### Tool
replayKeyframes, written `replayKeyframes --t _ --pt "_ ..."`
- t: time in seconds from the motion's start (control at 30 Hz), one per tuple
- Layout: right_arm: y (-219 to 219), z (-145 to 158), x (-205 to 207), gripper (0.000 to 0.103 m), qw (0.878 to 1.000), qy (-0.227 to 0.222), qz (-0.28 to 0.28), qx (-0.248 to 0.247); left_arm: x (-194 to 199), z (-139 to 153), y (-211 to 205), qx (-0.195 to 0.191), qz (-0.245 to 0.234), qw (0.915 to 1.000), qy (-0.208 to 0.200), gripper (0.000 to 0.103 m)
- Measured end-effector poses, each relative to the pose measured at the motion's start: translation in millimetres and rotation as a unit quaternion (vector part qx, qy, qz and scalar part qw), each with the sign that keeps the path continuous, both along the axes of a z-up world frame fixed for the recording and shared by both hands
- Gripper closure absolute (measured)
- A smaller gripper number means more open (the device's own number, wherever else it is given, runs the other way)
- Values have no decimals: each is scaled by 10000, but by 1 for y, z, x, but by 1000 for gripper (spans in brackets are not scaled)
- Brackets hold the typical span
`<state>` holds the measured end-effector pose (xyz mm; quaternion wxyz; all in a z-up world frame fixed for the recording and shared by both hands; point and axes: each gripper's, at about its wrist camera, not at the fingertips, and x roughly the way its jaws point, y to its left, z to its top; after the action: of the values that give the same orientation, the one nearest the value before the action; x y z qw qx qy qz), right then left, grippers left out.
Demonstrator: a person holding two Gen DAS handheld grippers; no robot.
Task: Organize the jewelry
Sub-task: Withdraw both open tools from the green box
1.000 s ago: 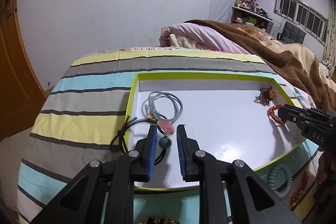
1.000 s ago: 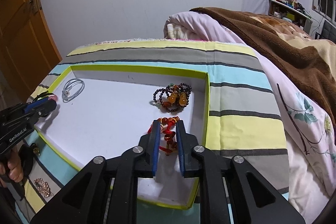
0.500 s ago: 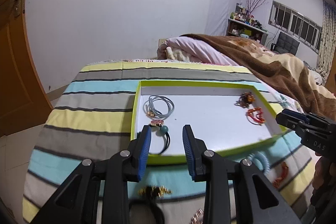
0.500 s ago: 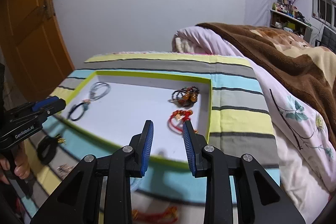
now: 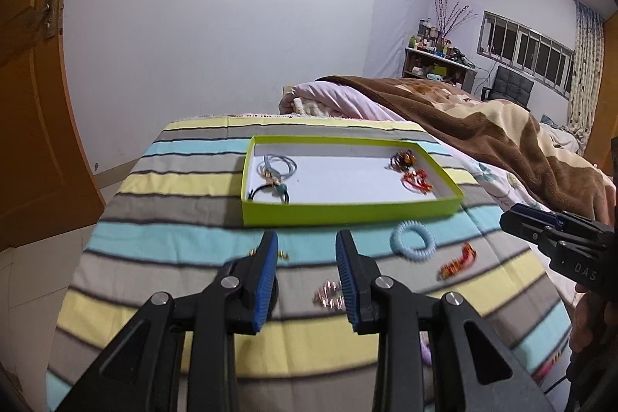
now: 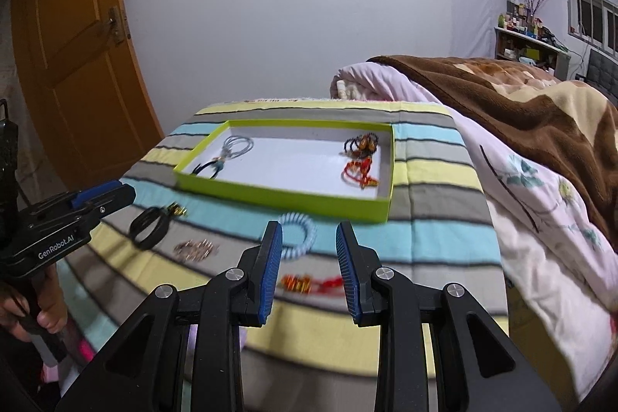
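The shallow lime-green cardboard tray [image 5: 349, 212] holds grey cord loops [image 5: 279, 165] at 10 o'clock and red beaded bracelets [image 5: 415, 179] at 3 (rim unobstructed), while both left gripper [image 5: 307, 271] and right gripper [image 6: 309, 259] gape apart, holding nothing, above the striped blanket [image 5: 174, 219].

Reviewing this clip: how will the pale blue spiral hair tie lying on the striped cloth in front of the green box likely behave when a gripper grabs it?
The spiral hair tie looks like coiled plastic, so it will probably squash and spring back. It seems light. Lying flat on the striped cloth, it likely won't roll.
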<state>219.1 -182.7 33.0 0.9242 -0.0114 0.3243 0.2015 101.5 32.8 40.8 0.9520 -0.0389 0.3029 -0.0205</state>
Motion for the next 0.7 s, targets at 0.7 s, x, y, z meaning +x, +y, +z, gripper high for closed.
replayKeyframes --t 0.7 --pt "-14 1 -93 73 9998 -142 76 122 -92 -2 -18 -62 -22 9999 -137 71"
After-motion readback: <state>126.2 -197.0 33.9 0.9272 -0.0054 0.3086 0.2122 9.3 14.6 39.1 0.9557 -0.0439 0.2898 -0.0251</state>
